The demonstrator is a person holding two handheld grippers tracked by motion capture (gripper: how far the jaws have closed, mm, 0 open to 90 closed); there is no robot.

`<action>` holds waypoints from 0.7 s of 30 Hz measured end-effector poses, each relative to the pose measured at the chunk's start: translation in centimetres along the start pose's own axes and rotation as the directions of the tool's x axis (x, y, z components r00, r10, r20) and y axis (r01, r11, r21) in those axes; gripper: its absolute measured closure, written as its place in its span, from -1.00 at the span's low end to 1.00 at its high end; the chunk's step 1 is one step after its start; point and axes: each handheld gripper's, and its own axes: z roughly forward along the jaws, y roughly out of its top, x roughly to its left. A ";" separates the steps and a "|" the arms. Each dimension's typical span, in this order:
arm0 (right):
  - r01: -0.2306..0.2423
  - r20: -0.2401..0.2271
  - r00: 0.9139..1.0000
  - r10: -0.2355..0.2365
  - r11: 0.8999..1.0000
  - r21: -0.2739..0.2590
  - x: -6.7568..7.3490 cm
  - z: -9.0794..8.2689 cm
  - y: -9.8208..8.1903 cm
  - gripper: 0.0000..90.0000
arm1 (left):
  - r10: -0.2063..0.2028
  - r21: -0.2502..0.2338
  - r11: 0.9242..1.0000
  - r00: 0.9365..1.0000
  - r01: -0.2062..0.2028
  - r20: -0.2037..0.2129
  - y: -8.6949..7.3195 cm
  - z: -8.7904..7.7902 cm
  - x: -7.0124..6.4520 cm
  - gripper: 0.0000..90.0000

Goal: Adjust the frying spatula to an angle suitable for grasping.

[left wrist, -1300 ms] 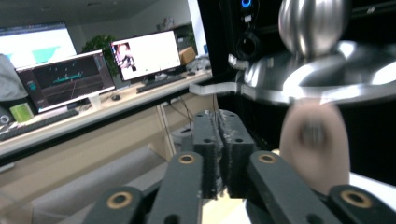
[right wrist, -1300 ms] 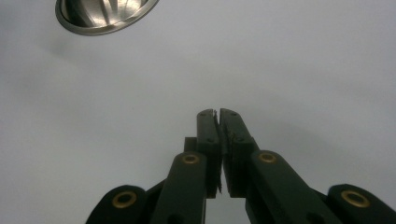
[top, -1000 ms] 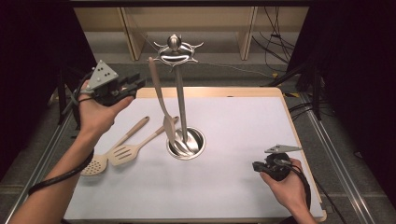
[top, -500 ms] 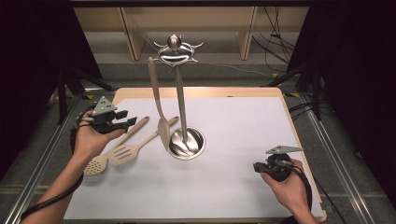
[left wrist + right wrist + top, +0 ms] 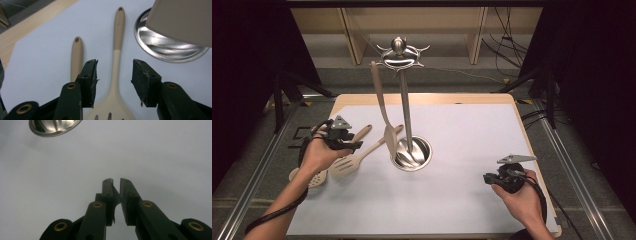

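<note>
A steel utensil stand rises mid-table, and one beige spatula hangs from its top hooks. Left of it, a slotted turner and a slotted spoon lie flat. My left gripper hovers low over them. Its jaws have just been opening wide, then easing in slightly. In the left gripper view they straddle the turner's handle without touching it, and the spoon's handle lies just outside the left jaw. My right gripper rests at the front right. Its jaws have been opening and show a narrow gap with nothing in it.
White sheet covers a wooden tabletop with bare room around the right hand. The stand's round base and the hanging spatula's blade sit close ahead of the left jaws. Metal rails and cables run along both table sides.
The left hand has dropped from rack height at the left to just above the utensils on the table. The hanging spatula has swung nearer the pole. The right hand has stayed put.
</note>
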 end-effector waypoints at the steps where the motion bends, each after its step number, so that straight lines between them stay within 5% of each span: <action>1: 0.015 0.007 1.000 -0.015 1.000 0.007 -0.1 0.0 0.0 0.83 | -0.010 0.019 1.000 1.000 0.010 0.008 0.1 0.3 -0.1 0.23; 2: -0.063 -0.017 0.998 0.062 0.998 -0.023 0.3 0.2 -0.2 0.83 | -0.008 0.035 0.999 1.000 0.008 0.014 0.1 0.5 -0.1 0.23; 3: -0.006 -0.013 1.000 0.006 0.999 -0.041 -0.2 0.4 -0.1 0.83 | 0.011 0.066 0.998 1.000 -0.012 0.024 0.3 0.8 -0.1 0.24; 4: -0.012 0.001 1.000 0.012 1.000 0.004 -0.2 0.0 -0.1 0.83 | 0.015 0.085 0.996 0.999 -0.018 0.030 0.4 1.1 -0.1 0.25; 7: -0.041 -0.018 0.999 0.041 0.999 0.030 -0.1 -0.2 -0.2 0.83 | 0.046 0.118 0.992 0.998 -0.050 0.041 0.7 1.7 -0.1 0.27; 8: -0.047 -0.049 0.998 0.048 0.999 0.027 -0.2 -0.2 -0.3 0.83 | 0.045 0.194 0.979 0.997 -0.058 0.068 0.9 2.4 -0.2 0.27; 9: -0.043 -0.021 0.999 0.043 0.999 -0.011 -0.1 0.0 -0.5 0.83 | 0.044 0.203 0.977 0.996 -0.058 0.074 0.9 2.7 -0.2 0.27; 11: -0.052 -0.062 0.997 0.054 0.998 0.022 -0.2 -0.2 -0.5 0.83 | 0.035 0.213 0.976 0.997 -0.051 0.074 1.0 3.6 -0.3 0.27; 12: -0.012 -0.038 0.999 0.012 1.000 -0.004 -0.4 -0.1 -0.5 0.83 | 0.037 0.227 0.972 0.996 -0.054 0.076 1.0 4.1 -0.3 0.27; 14: -0.031 -0.048 0.998 0.031 0.999 0.009 -0.3 -0.1 -0.5 0.83 | 0.015 0.240 0.970 0.996 -0.036 0.087 1.0 4.4 -0.4 0.29; 17: -0.052 -0.052 0.997 0.054 0.998 0.030 0.2 -0.3 -0.6 0.83 | 0.009 0.284 0.958 0.993 -0.041 0.114 1.1 5.5 -0.6 0.32; 21: -0.046 -0.053 0.997 0.048 0.999 0.027 0.1 -0.2 -0.6 0.83 | 0.016 0.336 0.941 0.995 -0.047 0.093 1.3 6.4 -0.7 0.33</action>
